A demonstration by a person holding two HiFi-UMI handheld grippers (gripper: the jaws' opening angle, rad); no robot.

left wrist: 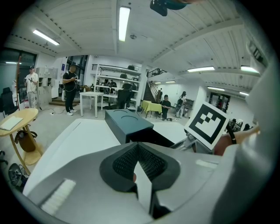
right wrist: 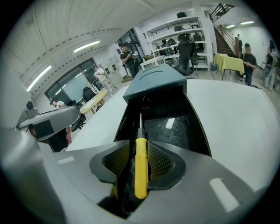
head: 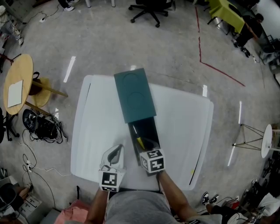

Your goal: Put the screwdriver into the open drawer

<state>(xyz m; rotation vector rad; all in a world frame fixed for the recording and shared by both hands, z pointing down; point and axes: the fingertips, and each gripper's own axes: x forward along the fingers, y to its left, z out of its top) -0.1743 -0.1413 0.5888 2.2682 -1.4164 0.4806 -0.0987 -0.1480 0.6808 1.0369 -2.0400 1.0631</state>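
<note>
A teal drawer unit (head: pixel 134 94) stands on the white table (head: pixel 96 131), its black drawer (head: pixel 148 127) pulled out toward me. The screwdriver (head: pixel 139 141), with a yellow handle, lies along the drawer's near end, shaft pointing into it. My right gripper (head: pixel 147 148) hangs over that end, tilted down. In the right gripper view the handle (right wrist: pixel 140 166) sits between the pads of the right gripper (right wrist: pixel 139 157) with a dark gap on its left side, so the jaws stand open around it. My left gripper (head: pixel 115 152) rests left of the drawer above the table, its fingertips (left wrist: pixel 138 151) together and empty.
A round wooden table (head: pixel 17 85) and a heap of cables and bags (head: pixel 41 124) sit on the floor to the left. An office chair (head: pixel 151 8) stands beyond the table, a white stand (head: pixel 253 138) to the right. People stand far off in the room.
</note>
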